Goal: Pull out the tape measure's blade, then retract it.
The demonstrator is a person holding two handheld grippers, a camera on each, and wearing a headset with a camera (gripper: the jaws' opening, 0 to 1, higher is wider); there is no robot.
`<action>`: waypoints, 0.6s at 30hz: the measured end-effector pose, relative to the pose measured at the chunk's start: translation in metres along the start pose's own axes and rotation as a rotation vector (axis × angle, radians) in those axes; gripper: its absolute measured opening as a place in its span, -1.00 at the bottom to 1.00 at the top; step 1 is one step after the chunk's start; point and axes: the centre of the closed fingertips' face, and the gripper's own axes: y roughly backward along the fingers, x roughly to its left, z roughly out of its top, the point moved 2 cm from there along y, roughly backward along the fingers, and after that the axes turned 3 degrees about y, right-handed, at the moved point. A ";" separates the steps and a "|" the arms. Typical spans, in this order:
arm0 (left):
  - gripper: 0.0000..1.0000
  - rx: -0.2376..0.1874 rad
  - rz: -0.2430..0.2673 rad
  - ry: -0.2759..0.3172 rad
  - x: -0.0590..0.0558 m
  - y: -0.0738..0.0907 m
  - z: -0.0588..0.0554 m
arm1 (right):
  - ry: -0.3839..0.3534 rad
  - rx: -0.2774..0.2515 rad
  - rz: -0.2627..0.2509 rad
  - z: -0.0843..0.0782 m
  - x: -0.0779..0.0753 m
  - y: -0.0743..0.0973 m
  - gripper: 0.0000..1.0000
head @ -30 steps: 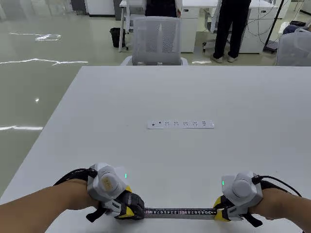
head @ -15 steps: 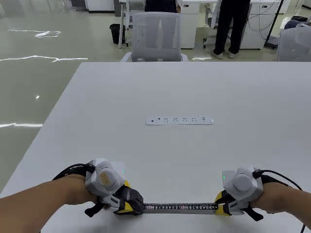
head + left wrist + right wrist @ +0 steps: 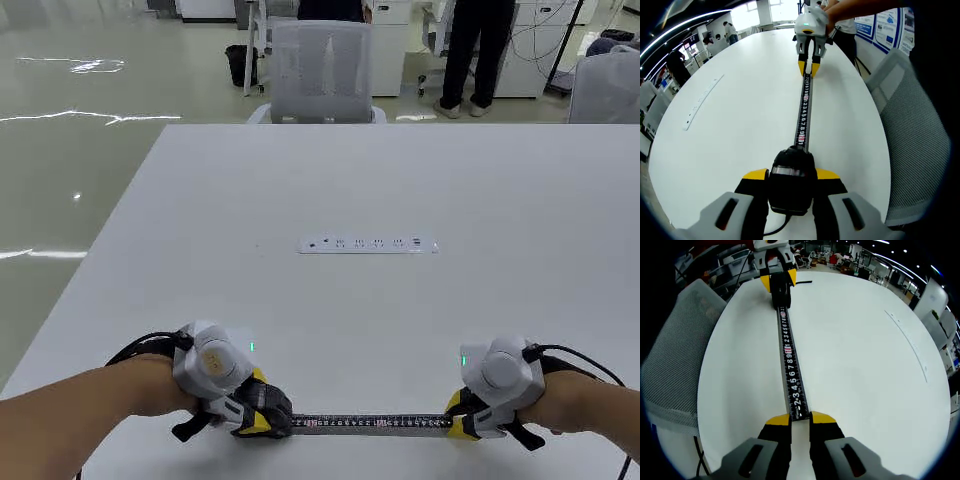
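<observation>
A black tape measure case (image 3: 792, 177) sits between the yellow-tipped fingers of my left gripper (image 3: 791, 175), which is shut on it; the case (image 3: 268, 412) lies near the table's front edge. Its white numbered blade (image 3: 370, 423) runs out flat over the table to my right gripper (image 3: 458, 426). In the right gripper view the blade (image 3: 789, 365) ends at my right gripper (image 3: 799, 418), shut on the blade's tip. Far along the blade stands the left gripper (image 3: 776, 276) with the case. The right gripper (image 3: 809, 57) shows at the far end in the left gripper view.
A white power strip (image 3: 367, 244) lies across the middle of the white table (image 3: 400, 180). A grey mesh chair (image 3: 322, 70) stands beyond the far edge, with a person (image 3: 480, 50) standing by desks behind it. Another mesh chair (image 3: 920, 125) is close to the near edge.
The two grippers have drawn a little farther apart, and the stretch of blade between them is slightly longer. The head camera has tipped, shifting the whole scene.
</observation>
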 end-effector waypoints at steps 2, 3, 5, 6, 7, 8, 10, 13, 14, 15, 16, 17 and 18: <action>-0.42 -0.002 0.001 0.002 0.000 0.000 0.000 | 0.001 -0.001 0.000 0.000 0.000 0.001 -0.77; -0.42 -0.002 0.001 0.002 0.000 0.000 0.000 | 0.002 -0.001 -0.001 0.000 0.000 0.002 -0.77; -0.42 -0.001 0.001 0.003 -0.001 0.000 0.000 | 0.001 0.001 -0.001 0.000 0.000 0.001 -0.77; -0.41 -0.001 0.000 0.003 -0.001 0.000 0.000 | 0.002 0.002 -0.001 -0.001 0.000 0.000 -0.77; -0.41 0.001 0.000 0.003 -0.001 -0.001 0.000 | 0.003 0.003 -0.001 -0.001 0.000 0.000 -0.77; -0.41 0.001 0.000 0.003 -0.001 -0.001 0.000 | 0.000 0.004 -0.001 0.000 0.000 0.000 -0.77; -0.40 0.003 0.001 0.003 -0.001 -0.002 -0.001 | -0.012 -0.001 -0.002 0.001 0.000 0.001 -0.77; -0.38 0.017 0.005 0.021 -0.002 -0.005 -0.004 | -0.024 -0.004 -0.004 0.001 0.000 0.000 -0.76; -0.38 0.012 0.014 0.010 0.000 -0.005 -0.003 | -0.023 -0.005 -0.004 0.001 0.000 0.000 -0.76; -0.37 0.014 0.014 0.003 -0.001 -0.006 -0.004 | -0.020 -0.005 -0.005 0.001 0.000 0.000 -0.76; -0.38 0.014 0.016 -0.008 -0.001 -0.006 -0.004 | -0.021 -0.003 -0.005 0.001 0.000 0.000 -0.76; -0.38 0.011 0.017 -0.001 -0.001 -0.005 -0.004 | -0.022 -0.001 -0.006 0.001 0.000 0.000 -0.76; -0.38 0.011 0.019 -0.004 -0.002 -0.005 -0.004 | -0.024 -0.001 -0.007 0.001 0.000 -0.001 -0.75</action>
